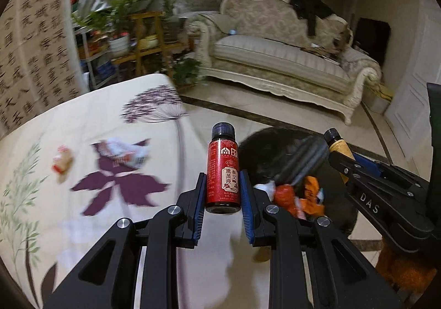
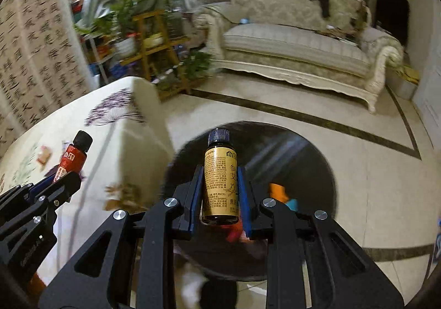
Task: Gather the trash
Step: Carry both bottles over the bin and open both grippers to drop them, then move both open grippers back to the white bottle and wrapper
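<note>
My left gripper (image 1: 222, 185) is shut on a small red-labelled bottle (image 1: 223, 171) with a black cap, held upright over the table's edge. My right gripper (image 2: 220, 182) is shut on a gold-labelled bottle (image 2: 220, 179) of the same shape, above a black bin (image 2: 275, 149) on the floor. The bin (image 1: 275, 152) holds orange and white wrappers (image 1: 297, 193). The right gripper with the gold bottle (image 1: 337, 143) shows at the right of the left wrist view. The red bottle (image 2: 73, 157) shows at the left of the right wrist view. A crumpled wrapper (image 1: 124, 153) and a small scrap (image 1: 62, 163) lie on the tablecloth.
The table (image 1: 82, 198) carries a cream cloth with purple and green flower prints; its corner (image 2: 143, 105) stands next to the bin. A cream sofa (image 1: 289, 61) stands across the tiled floor (image 2: 372, 185). Potted plants on wooden shelves (image 1: 143, 39) line the back left.
</note>
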The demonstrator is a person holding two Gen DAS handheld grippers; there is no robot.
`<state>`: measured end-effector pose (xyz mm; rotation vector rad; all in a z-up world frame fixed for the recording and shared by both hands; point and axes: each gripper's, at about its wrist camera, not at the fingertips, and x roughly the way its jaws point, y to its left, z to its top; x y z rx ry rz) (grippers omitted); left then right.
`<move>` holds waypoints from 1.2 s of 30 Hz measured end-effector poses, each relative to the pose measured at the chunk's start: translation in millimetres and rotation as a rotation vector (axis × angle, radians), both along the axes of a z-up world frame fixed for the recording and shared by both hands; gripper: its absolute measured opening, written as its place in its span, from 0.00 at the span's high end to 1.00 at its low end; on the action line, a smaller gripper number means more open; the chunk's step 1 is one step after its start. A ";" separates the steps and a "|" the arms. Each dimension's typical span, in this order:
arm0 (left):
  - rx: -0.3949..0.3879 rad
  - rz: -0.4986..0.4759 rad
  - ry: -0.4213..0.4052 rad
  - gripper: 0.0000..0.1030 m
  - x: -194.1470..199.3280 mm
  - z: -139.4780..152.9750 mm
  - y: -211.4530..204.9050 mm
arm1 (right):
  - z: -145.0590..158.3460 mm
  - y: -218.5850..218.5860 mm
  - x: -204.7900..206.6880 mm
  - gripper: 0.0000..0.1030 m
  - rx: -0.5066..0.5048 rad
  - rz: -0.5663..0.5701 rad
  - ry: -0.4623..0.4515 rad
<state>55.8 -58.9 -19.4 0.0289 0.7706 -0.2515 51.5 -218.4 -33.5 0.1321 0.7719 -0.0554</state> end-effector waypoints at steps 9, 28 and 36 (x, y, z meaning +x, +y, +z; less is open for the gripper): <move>0.029 -0.051 0.022 0.76 15.9 -17.8 -48.6 | -20.9 -34.1 10.2 0.78 -0.002 -0.066 0.027; 0.047 -0.054 0.039 0.44 25.9 -25.5 -71.6 | -35.5 -56.8 16.3 0.57 0.030 -0.124 0.037; 0.050 -0.016 0.024 0.32 24.5 -17.9 -55.8 | -29.7 -51.7 17.1 0.47 0.030 -0.122 0.023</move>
